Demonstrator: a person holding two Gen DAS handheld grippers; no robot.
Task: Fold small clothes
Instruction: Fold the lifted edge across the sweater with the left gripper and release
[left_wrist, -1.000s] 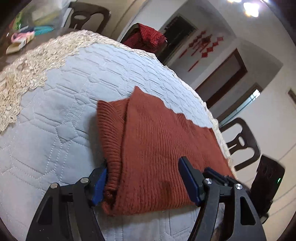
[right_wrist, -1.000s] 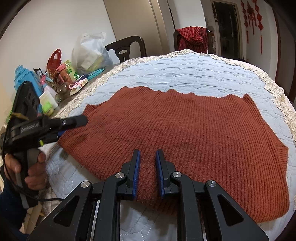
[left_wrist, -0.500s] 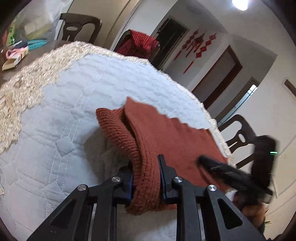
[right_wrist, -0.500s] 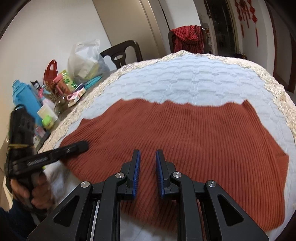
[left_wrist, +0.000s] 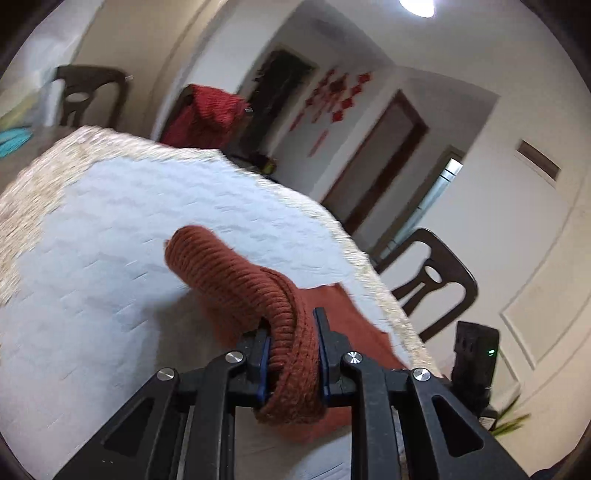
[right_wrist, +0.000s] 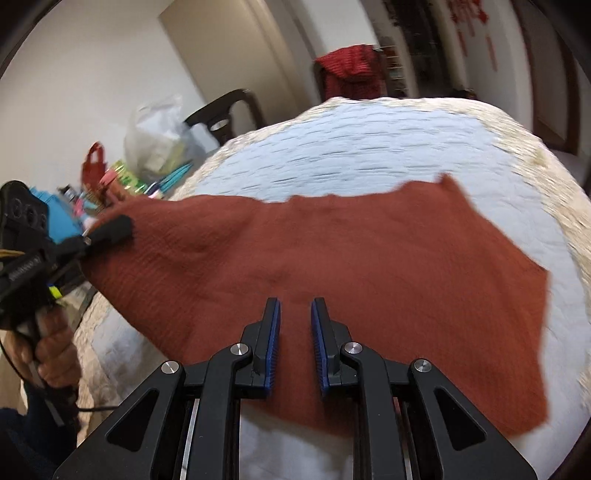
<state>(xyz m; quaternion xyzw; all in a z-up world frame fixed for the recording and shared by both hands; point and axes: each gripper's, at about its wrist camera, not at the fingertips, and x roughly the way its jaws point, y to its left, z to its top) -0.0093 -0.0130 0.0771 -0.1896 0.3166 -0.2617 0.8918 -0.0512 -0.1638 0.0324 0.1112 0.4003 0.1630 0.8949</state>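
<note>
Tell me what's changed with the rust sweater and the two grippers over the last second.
The left gripper was open around the rust sweater's edge, then closed on it and lifted it off the quilted cover; that side now hangs raised and bunched. The right gripper has kept the same narrow gap, nothing visibly pinched, above the sweater. The rest of the sweater stays flat.

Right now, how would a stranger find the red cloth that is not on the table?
Look past the far edge of the round table with the pale quilted cover. A dark wooden chair stands there, with the bright red checked cloth draped over its back. The rust-brown ribbed knit garment lies on the table instead.
</note>
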